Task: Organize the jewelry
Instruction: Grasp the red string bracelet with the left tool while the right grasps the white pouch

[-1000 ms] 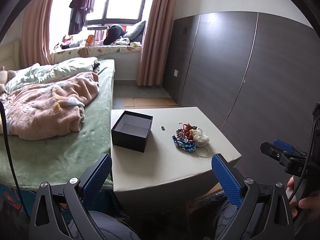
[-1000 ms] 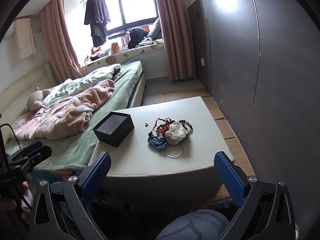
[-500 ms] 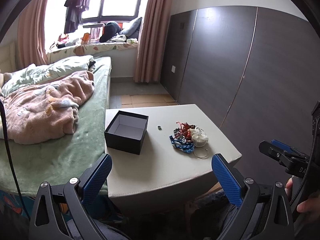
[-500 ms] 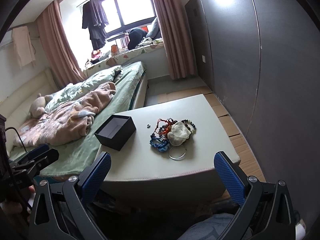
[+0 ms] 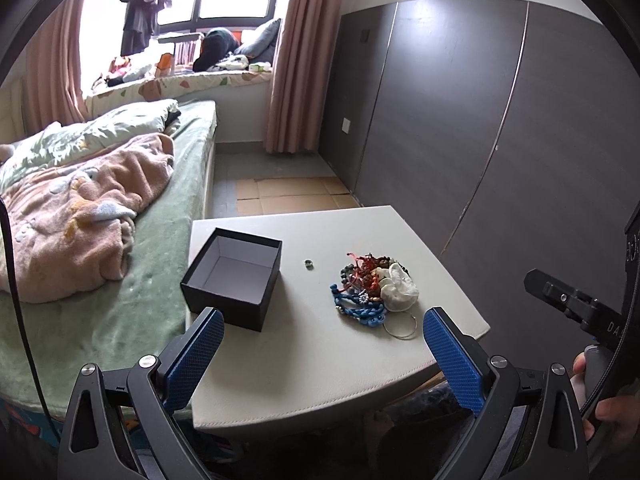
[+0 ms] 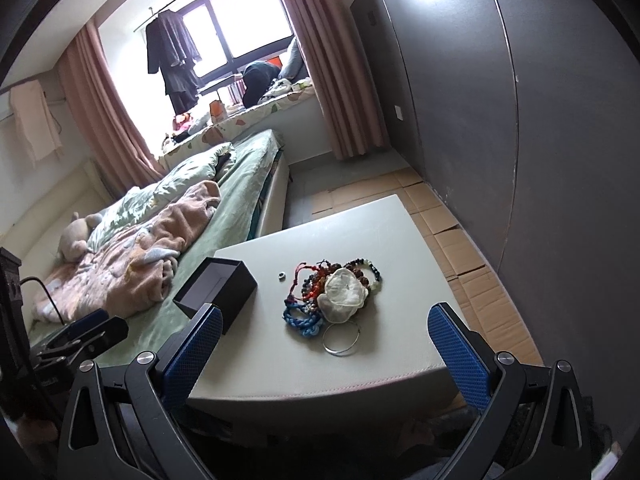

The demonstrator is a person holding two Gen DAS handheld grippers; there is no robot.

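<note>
Both the left gripper (image 5: pixel 320 344) and the right gripper (image 6: pixel 325 346) are hovering with jaws wide apart, holding nothing, short of the table (image 5: pixel 320 372). The jewelry pile (image 6: pixel 332 296) is lying beside the open black box (image 5: pixel 234 278), a small ring (image 5: pixel 308 264) between them. Advisable: be approaching low, taking the outlying silver bangle (image 6: pixel 340 338) singly to avoid dragging tangled cords.

Black box (image 5: pixel 232 284), blue braided bracelet (image 6: pixel 301 320)

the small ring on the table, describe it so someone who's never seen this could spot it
On the pale table, look between the open black box and the tangled jewelry pile. The small ring lies there alone, touching neither.
</note>
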